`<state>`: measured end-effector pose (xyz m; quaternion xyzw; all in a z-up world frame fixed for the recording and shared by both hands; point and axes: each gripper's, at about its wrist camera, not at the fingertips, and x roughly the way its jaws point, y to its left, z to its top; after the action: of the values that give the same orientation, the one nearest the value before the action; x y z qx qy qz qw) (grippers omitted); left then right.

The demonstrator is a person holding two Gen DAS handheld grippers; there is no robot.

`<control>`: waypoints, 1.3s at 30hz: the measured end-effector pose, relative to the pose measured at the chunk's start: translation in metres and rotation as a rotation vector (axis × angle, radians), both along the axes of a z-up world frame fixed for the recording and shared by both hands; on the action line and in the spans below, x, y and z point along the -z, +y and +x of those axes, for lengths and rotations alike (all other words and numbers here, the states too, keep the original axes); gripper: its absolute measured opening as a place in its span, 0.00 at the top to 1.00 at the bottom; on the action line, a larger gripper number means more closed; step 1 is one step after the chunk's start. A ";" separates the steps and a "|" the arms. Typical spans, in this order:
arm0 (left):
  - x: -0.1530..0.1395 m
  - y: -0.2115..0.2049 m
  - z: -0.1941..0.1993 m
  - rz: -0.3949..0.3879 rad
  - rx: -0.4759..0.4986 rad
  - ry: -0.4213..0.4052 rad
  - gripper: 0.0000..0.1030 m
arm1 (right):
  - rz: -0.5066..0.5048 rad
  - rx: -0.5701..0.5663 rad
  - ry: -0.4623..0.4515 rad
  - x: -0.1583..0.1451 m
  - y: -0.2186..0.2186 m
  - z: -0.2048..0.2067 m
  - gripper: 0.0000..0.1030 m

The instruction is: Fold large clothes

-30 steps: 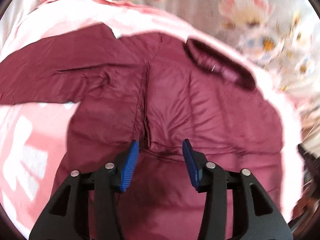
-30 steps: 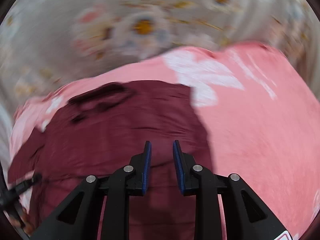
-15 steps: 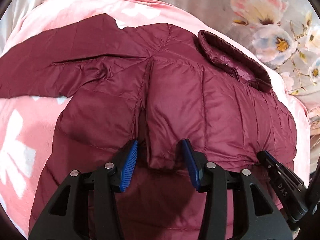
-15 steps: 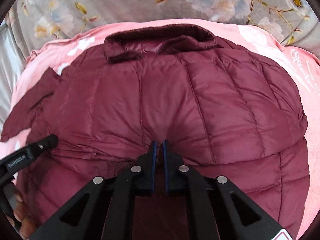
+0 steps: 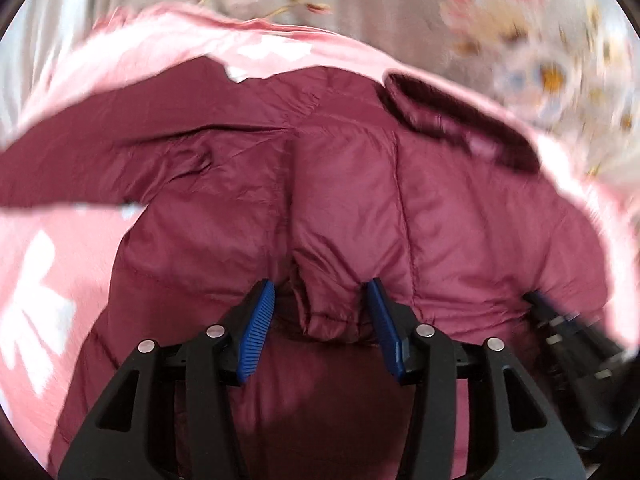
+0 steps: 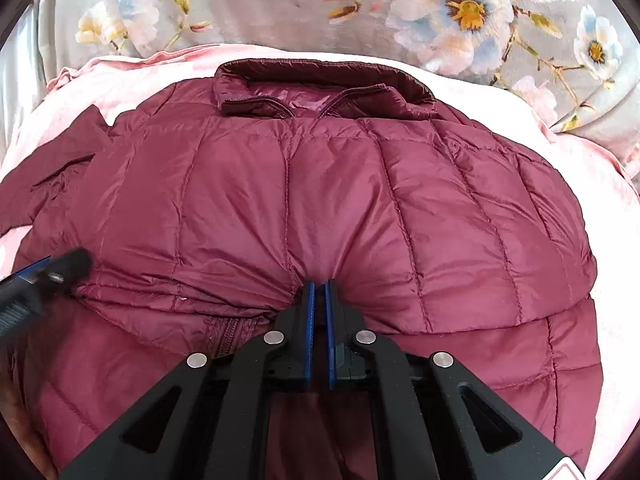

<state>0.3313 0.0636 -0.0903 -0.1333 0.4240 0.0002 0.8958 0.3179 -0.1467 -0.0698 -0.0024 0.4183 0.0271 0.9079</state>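
Maroon puffer jacket (image 6: pixel 320 200) spread on pink blanket (image 6: pixel 132 76), collar far side. R gripper (image 6: pixel 319 292) pinched tight on folded hem edge. L gripper (image 5: pixel 320 300) wide apart, straddling fabric ridge, nothing gripped. Mid-fold step; next, L needs to clamp before carrying fold.

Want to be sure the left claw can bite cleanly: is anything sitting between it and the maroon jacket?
Nothing visible. The left claw is open with a ridge of the jacket already between its fingers. The right claw is pinched shut on the jacket fabric.
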 end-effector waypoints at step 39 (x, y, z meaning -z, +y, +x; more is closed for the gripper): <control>-0.221 0.189 -0.011 -0.165 -0.166 -0.376 0.96 | 0.337 0.093 0.050 -0.036 -0.062 -0.087 0.74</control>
<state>0.3206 0.2522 0.1310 -0.2383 0.2355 0.0142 0.9421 0.2306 -0.2092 -0.0342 0.1697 0.4301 0.0547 0.8850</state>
